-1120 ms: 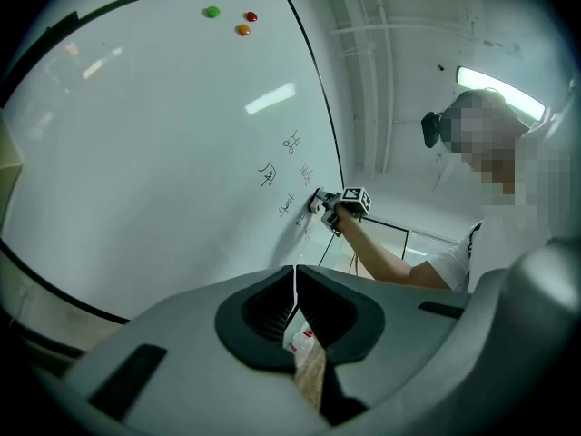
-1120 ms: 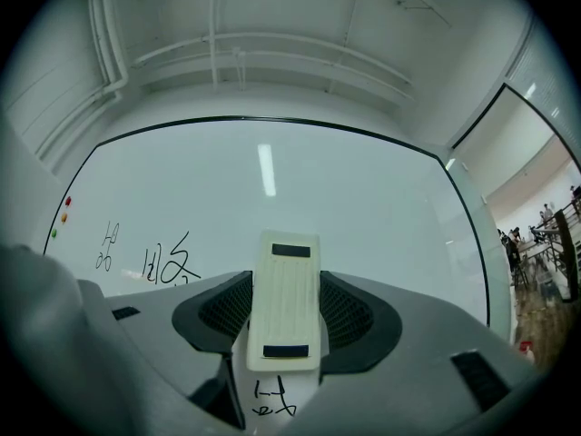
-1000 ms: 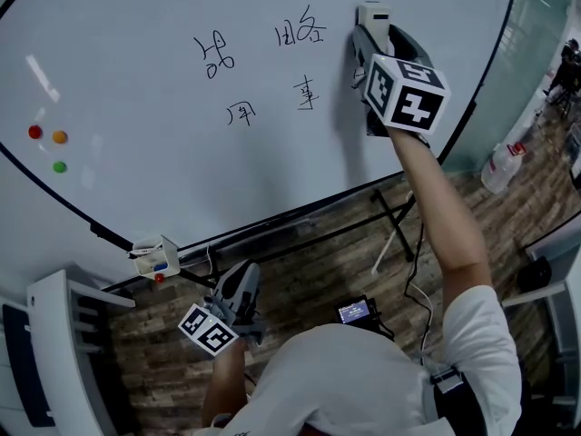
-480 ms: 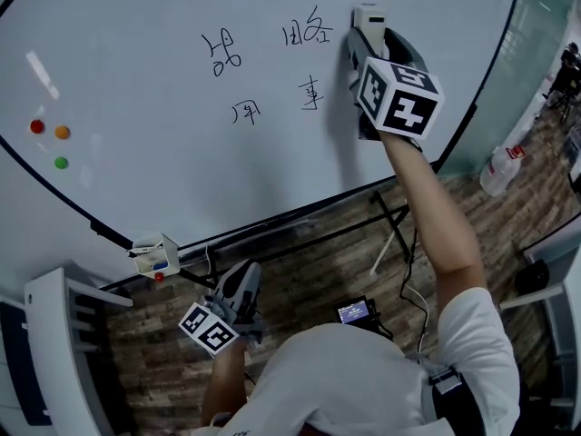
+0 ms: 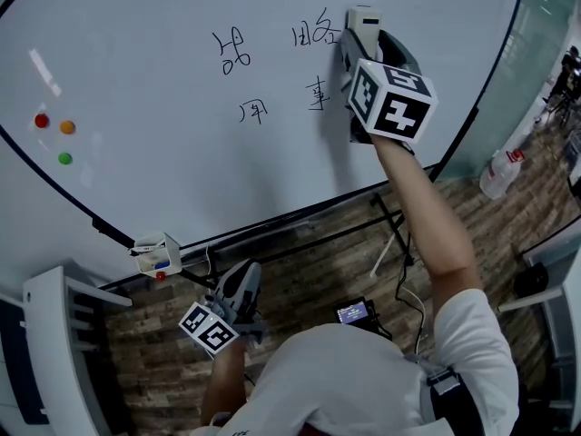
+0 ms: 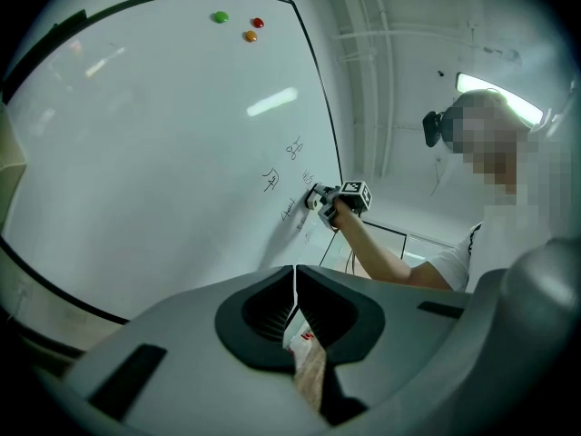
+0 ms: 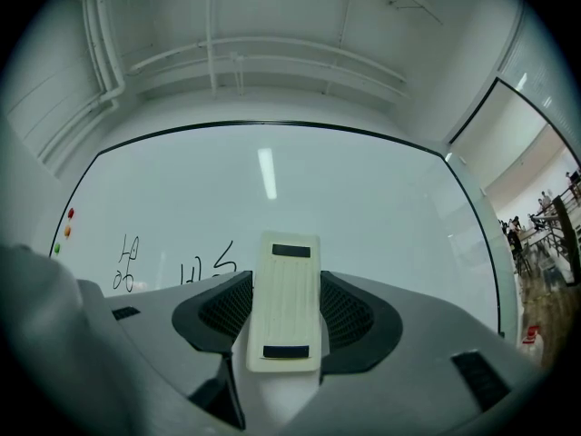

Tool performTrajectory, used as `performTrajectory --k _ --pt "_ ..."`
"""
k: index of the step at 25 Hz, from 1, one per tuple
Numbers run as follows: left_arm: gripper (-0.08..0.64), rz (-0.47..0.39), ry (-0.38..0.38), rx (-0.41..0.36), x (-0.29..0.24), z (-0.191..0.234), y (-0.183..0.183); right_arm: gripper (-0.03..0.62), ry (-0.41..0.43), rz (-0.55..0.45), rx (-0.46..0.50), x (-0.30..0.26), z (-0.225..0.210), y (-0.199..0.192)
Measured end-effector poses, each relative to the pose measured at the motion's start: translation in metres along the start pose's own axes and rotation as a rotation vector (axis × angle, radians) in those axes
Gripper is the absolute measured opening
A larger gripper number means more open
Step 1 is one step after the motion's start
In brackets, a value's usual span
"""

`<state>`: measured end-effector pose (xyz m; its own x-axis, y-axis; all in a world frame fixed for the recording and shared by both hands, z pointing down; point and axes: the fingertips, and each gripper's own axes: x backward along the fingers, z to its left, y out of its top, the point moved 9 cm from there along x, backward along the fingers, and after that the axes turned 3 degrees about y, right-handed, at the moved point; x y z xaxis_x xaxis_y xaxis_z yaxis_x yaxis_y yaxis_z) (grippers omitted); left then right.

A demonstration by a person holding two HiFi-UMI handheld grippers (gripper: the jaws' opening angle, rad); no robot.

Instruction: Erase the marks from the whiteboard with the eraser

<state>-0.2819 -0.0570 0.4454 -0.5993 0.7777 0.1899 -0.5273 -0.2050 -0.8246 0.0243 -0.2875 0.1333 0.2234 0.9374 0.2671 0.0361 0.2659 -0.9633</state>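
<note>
The whiteboard (image 5: 163,153) carries black handwritten marks (image 5: 313,34) in two rows, the nearest just left of the eraser. The cream-white eraser (image 5: 366,21) lies flat against the board, with my right gripper (image 5: 361,42) shut on it. In the right gripper view the eraser (image 7: 286,302) stands upright between the jaws, with marks (image 7: 207,266) to its left on the whiteboard (image 7: 363,207). My left gripper (image 5: 245,275) hangs low below the board, away from it. In the left gripper view its jaws meet, the left gripper (image 6: 294,275) is shut and nothing shows held in it.
Red, orange and green magnets (image 5: 64,159) sit at the board's left. A small marker holder (image 5: 154,254) hangs at the lower edge. The board's stand legs (image 5: 390,230) cross the wooden floor. A white rack (image 5: 54,334) is at lower left and a bottle (image 5: 502,171) at right.
My right gripper has slid the eraser a little left along the board, closer to the upper-right marks. The left gripper has stayed where it was.
</note>
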Motion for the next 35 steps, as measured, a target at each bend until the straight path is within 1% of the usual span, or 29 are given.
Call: performTrajectory --k 5,12,19,23,28,32,35 --pt "0.008 -0.005 -0.002 0.001 0.002 0.001 0.001 0.245 0.046 0.001 0.028 -0.001 0.029 0.003" --pt "0.008 -0.012 0.006 0.004 0.011 0.003 0.002 0.245 0.007 -0.004 -0.002 -0.001 0.047 0.005" --pt "0.008 -0.024 0.007 0.006 0.018 0.001 0.003 0.245 0.027 -0.013 0.022 0.000 0.075 0.005" --pt "0.008 -0.024 0.010 0.014 0.022 0.002 0.002 0.245 0.032 -0.020 0.016 0.001 0.084 0.005" --pt "0.008 -0.034 0.018 0.018 0.028 0.005 0.003 0.245 0.067 -0.035 0.031 0.001 0.110 0.004" --pt "0.008 -0.040 0.028 0.022 0.033 0.008 0.003 0.245 0.063 -0.047 0.020 0.002 0.123 0.002" --pt "0.008 -0.044 0.034 0.024 0.037 0.010 0.004 0.245 0.076 -0.052 0.022 0.001 0.134 0.002"
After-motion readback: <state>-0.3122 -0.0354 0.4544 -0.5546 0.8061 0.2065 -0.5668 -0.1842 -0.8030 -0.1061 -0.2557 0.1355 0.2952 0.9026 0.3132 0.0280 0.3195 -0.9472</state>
